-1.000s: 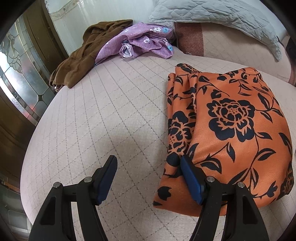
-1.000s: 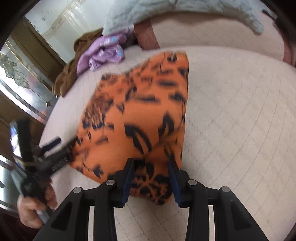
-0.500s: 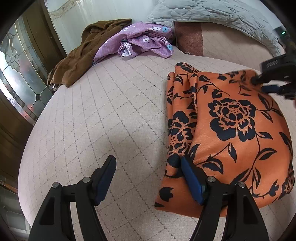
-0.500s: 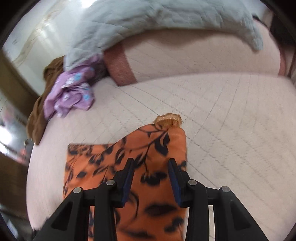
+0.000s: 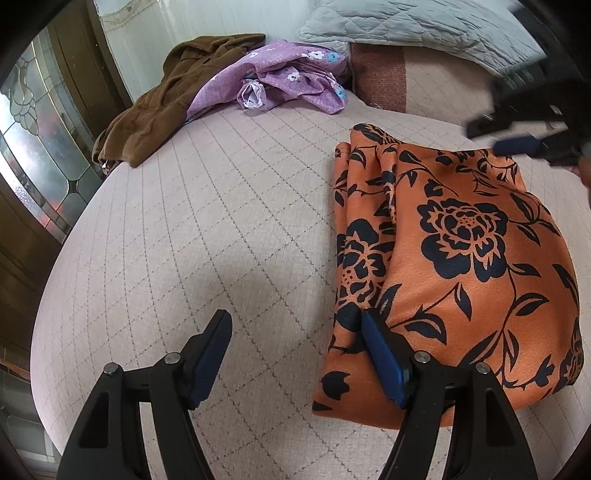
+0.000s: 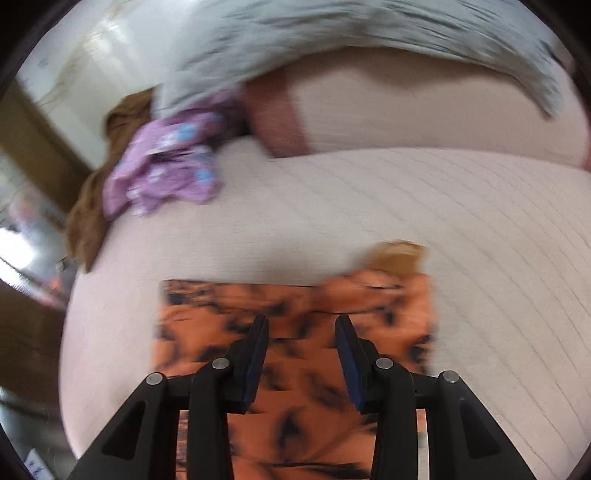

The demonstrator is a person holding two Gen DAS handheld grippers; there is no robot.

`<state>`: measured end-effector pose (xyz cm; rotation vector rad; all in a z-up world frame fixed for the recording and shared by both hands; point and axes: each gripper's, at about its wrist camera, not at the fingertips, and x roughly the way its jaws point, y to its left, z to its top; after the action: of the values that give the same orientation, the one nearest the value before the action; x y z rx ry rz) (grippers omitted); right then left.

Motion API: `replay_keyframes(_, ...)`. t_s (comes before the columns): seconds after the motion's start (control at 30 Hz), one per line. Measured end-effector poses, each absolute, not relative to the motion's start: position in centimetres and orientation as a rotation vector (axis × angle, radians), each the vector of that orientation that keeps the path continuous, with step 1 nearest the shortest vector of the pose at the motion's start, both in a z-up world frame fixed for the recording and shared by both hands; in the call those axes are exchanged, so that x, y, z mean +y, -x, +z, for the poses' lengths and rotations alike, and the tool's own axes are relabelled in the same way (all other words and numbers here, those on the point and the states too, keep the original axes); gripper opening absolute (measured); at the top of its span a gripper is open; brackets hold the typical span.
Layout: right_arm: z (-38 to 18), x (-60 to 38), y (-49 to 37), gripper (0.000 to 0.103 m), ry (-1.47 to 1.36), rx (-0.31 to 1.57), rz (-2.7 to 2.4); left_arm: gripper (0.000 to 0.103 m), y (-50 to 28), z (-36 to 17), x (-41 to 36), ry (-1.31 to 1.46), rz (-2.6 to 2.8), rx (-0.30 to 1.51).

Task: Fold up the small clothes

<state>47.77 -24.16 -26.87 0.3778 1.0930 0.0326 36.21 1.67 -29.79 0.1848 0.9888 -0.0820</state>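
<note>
An orange garment with black flowers (image 5: 458,254) lies folded on the beige quilted bed (image 5: 221,221). My left gripper (image 5: 295,332) is open and empty, low over the bed at the garment's near left corner, its right finger against the cloth edge. My right gripper (image 5: 517,142) shows at the garment's far right corner. In the blurred right wrist view, my right gripper (image 6: 301,325) is open above the garment (image 6: 295,302) and holds nothing.
A purple floral garment (image 5: 280,77) and a brown garment (image 5: 155,107) lie heaped at the bed's far left. A grey quilted pillow (image 5: 424,22) lies along the back over a beige bolster. A glass-panelled wooden door (image 5: 33,140) stands at left.
My right gripper carried the garment's edge over to the far side, let it go and opened. It now moves above the folded cloth. The left gripper has stayed put.
</note>
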Motion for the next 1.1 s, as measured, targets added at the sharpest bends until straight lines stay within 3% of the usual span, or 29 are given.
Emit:
replay_keyframes(0.4,-32.0,-18.0,-52.2,0.041,-0.334,1.206,0.124,0.073,-36.2,-29.7,1.7,-0.178,-0.084,0.993)
replay_keyframes(0.93,-22.6,-22.5,-41.3,0.041,-0.347,0.970,0.146,0.073,-34.6,-27.7,1.7,-0.180,-0.076,0.908)
replay_keyframes(1.0,-21.6,-23.5,-38.9,0.047,-0.332,0.938,0.128,0.073,-34.2,-27.0,1.4,-0.184,-0.076,0.873)
replay_keyframes(1.07,-21.0,-24.4,-36.6,0.059,-0.340,0.913,0.120,0.073,-33.8,-26.2,1.3,-0.181,-0.076,0.841)
replay_keyframes(1.1,-20.8,-24.8,-35.7,0.059,-0.339,0.908,0.117,0.073,-33.6,-25.9,1.2,-0.177,-0.076,0.826)
